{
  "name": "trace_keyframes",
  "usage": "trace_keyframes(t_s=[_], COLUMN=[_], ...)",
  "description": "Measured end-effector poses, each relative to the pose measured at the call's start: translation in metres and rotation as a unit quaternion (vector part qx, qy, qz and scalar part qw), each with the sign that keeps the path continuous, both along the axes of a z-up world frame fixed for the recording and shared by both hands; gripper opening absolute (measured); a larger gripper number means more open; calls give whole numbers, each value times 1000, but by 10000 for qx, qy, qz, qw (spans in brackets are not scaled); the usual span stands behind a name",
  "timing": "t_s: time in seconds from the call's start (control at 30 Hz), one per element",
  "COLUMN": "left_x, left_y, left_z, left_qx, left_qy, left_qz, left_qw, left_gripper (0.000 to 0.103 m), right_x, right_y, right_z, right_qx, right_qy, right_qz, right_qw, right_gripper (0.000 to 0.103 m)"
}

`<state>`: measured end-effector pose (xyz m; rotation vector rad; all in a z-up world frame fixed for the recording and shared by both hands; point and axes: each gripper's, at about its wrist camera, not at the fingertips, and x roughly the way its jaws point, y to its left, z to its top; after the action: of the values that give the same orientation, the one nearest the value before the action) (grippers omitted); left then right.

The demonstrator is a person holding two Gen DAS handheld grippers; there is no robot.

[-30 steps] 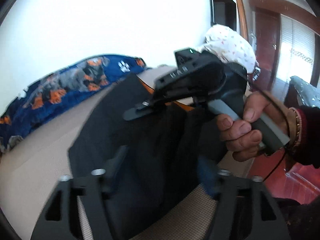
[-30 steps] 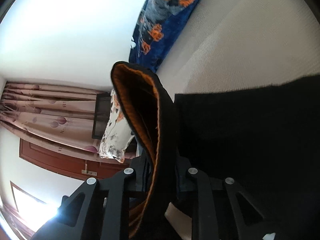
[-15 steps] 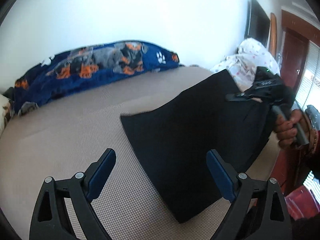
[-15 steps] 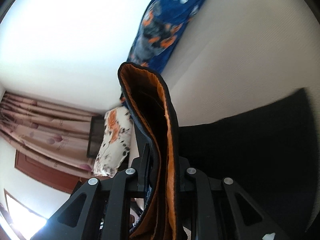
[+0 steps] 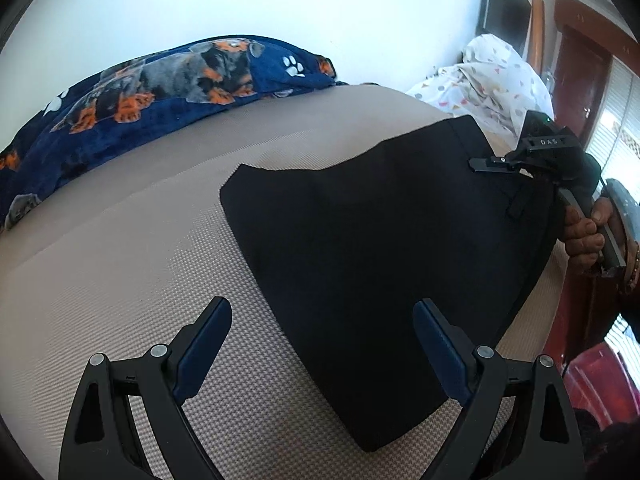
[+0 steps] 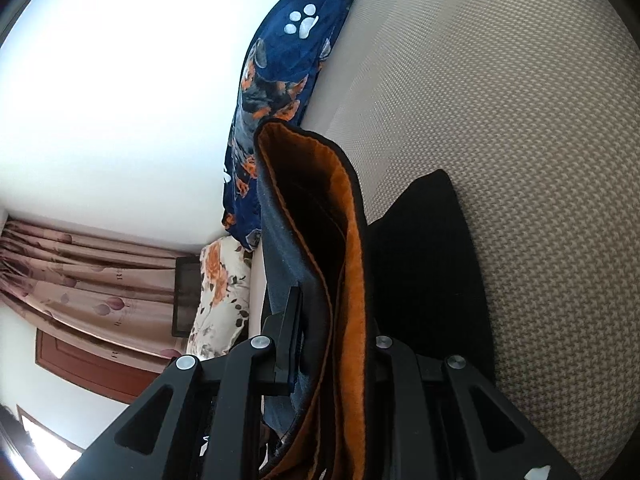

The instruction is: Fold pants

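The black pants (image 5: 380, 248) are lying folded on the bed (image 5: 120, 280), reaching out over its right edge. Their near corner is ending just short of the bed's front edge, and their left edge is running diagonally away across the woven beige cover. To the left of the pants a wide stretch of bare bed is lying open, up to the blue dog-print blanket (image 5: 152, 92) that is bunching along the wall behind the pants.

The left gripper (image 5: 322, 344) is hovering above the pants' near left edge with its jaws spread wide and nothing between them; they have just been opening. The right gripper (image 6: 332, 344) is clamping the orange-lined waistband (image 6: 320, 240) at the pants' far right end, lifting that fold clear of the bed. A hand (image 5: 584, 236) is gripping its handle beyond the pants' right side.

A white speckled pillow (image 5: 492, 80) is sitting behind the pants' far right corner, close to the right gripper. Past the bed's right edge, dark red furniture (image 5: 576, 316) is standing close beside the pants.
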<state>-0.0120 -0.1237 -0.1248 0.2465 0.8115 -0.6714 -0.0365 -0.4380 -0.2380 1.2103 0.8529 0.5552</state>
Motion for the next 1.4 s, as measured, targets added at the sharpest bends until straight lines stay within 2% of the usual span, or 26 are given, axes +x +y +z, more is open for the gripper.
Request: trace_keyframes(t_s=[0.1, 0.27, 0.33, 0.5, 0.6, 0.67, 0.7, 0.8, 0.87, 1.03, 1.27, 1.33, 1.4], left_x=[1, 6, 7, 11, 14, 16, 17, 19, 20, 19, 21, 22, 22], left_y=[-4, -12, -13, -14, -11, -9, -8, -5, -4, -4, -2, -2, -1], left_z=[-3, -9, -11, -17, -20, -22, -22, -25, -25, -25, -26, -27, -27], left_qx=[13, 28, 44, 46, -26, -82, -103, -176, -191, -163, -131, -148, -150], left_qy=[21, 145, 207, 307, 402, 459, 479, 543, 564, 562, 617, 638, 654], left_qz=[-53, -126, -154, -154, -119, -90, -77, -21, 4, 57, 110, 111, 122], left_qw=[10000, 9998, 9997, 9994, 9991, 9989, 9988, 9984, 9982, 9983, 9979, 9978, 9977], left_gripper=[92, 92, 92, 93, 95, 96, 96, 96, 96, 97, 97, 97, 97], right_x=[-3, -2, -5, -37, -63, -79, -82, -90, -89, -77, -70, -71, -74], right_y=[-4, -13, -22, -62, -79, -72, -67, -54, -55, -48, -23, -20, -20], right_z=[0, -4, -3, 8, 26, 43, 46, 56, 52, 36, 60, 65, 60], right_qx=[-181, -141, -410, -671, -502, -264, -316, -923, -1189, -1305, -944, -1424, -1687], right_qy=[-54, -79, 31, 196, 13, -250, -288, -224, -193, -142, -524, -383, -195], right_qz=[22, -2, -115, -708, -827, -514, -400, -277, -335, -147, 607, 736, 790], right_qw=[9998, 9999, 9991, 9950, 9953, 9980, 9983, 9951, 9922, 9912, 9923, 9863, 9823], right_gripper=[17, 18, 25, 34, 34, 34, 36, 38, 38, 38, 39, 46, 46])
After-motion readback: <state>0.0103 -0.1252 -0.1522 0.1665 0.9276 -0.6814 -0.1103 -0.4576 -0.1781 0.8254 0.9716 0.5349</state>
